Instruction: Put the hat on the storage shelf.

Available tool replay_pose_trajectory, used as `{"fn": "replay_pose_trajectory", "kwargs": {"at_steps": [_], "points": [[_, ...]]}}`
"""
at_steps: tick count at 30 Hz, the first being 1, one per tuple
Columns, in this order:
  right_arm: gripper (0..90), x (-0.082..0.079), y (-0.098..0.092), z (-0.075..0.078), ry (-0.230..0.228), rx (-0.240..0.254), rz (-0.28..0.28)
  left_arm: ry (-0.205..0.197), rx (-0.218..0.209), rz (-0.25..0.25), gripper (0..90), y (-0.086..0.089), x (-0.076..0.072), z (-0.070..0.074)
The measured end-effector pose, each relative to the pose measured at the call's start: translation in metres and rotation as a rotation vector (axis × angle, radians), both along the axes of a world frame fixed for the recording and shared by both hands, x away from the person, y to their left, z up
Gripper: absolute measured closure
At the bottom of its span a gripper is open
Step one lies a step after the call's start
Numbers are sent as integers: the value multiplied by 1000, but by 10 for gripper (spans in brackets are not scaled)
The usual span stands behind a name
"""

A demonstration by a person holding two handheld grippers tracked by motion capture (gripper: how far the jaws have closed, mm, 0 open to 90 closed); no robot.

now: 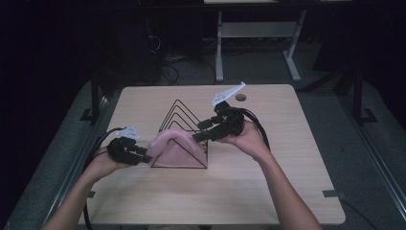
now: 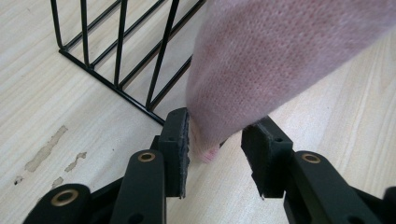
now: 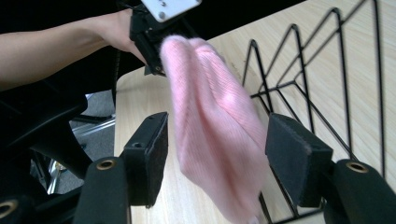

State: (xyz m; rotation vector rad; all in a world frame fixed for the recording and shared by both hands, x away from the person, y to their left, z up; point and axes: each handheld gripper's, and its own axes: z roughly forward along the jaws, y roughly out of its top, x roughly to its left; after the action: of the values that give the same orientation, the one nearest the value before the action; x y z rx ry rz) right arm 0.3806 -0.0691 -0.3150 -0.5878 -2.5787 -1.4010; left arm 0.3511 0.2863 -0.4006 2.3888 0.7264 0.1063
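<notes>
Spanning most of the high view, the light wooden table (image 1: 287, 158) carries a black wire rack (image 1: 184, 129) of triangular frames, and a pink knitted cloth (image 1: 174, 148) lies draped over the rack's front frame. The right gripper (image 1: 198, 135) hangs over the rack with its jaws spread, the cloth between the pads (image 3: 156, 154) but not squeezed. The left gripper (image 1: 145, 157) sits at the cloth's left end, jaws parted, one pad (image 2: 180, 144) brushing the fabric without pinching it.
</notes>
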Motion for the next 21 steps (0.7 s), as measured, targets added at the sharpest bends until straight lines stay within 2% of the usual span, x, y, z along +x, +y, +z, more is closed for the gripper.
{"fn": "replay_pose_trajectory", "kwargs": {"at_steps": [7, 10, 21], "points": [[377, 0, -19, -2, 1, -11, -43, 3, -8, 3, 583, 0, -1, 1], [378, 0, -26, -4, -12, -6, -57, -2, -8, 0, 576, 0, 0, 1], [374, -2, -48, -4, -4, -15, -112, -7, -20, 2, 547, 2, -3, 6]]}}
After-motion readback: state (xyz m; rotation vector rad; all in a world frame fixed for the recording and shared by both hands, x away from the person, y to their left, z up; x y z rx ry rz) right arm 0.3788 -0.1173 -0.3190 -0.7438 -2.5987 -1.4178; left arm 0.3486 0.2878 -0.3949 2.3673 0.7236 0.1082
